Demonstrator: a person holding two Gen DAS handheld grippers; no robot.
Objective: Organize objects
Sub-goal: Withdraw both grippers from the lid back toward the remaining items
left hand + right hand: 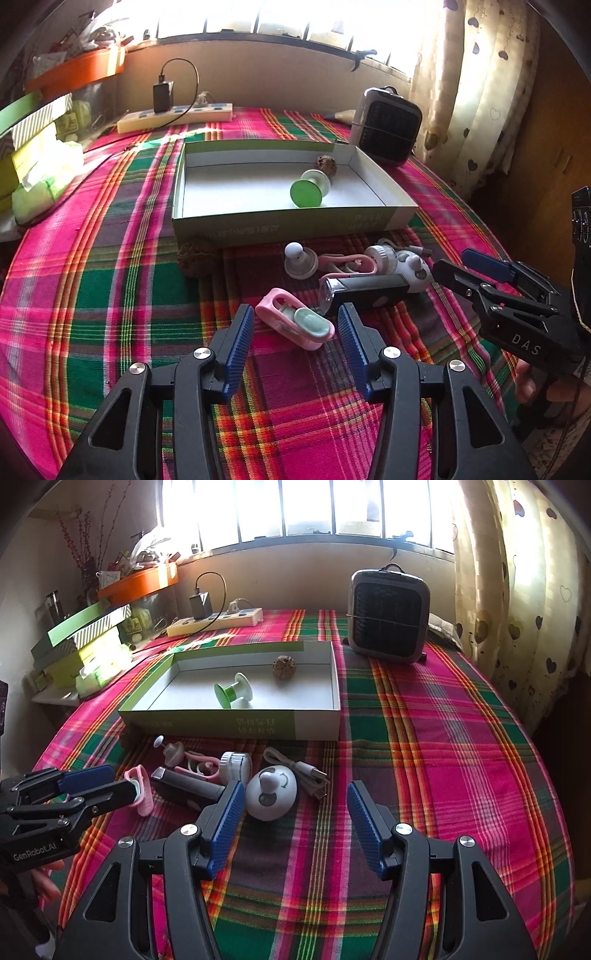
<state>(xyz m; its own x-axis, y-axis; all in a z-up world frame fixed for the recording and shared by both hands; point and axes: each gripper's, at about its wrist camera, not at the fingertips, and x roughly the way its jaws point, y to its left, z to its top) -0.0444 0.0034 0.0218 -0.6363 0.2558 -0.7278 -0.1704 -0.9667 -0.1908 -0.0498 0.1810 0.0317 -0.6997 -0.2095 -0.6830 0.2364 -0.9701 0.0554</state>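
A shallow green-and-white box (291, 221) (236, 727) lies open on the plaid cloth and holds a green spool (308, 190) (231, 693) and a brown walnut (326, 164) (284, 666). In front of it lies a cluster: a pink case with a mint insert (295, 323) (140, 788), a black flashlight (364, 291) (188, 786), a white egg-shaped gadget (271, 792) (415, 269), a white round cap (301, 260), pink loops (347, 264) and a USB cable (299, 770). My left gripper (295, 332) is open around the pink case. My right gripper (295, 808) is open just right of the egg gadget.
A second walnut (197, 260) sits against the box's front left corner. A black heater fan (386, 125) (388, 614) stands behind the box on the right. A power strip with a charger (173, 116) (214, 620) lies at the back. Stacked boxes and tissues (40, 155) stand at the left.
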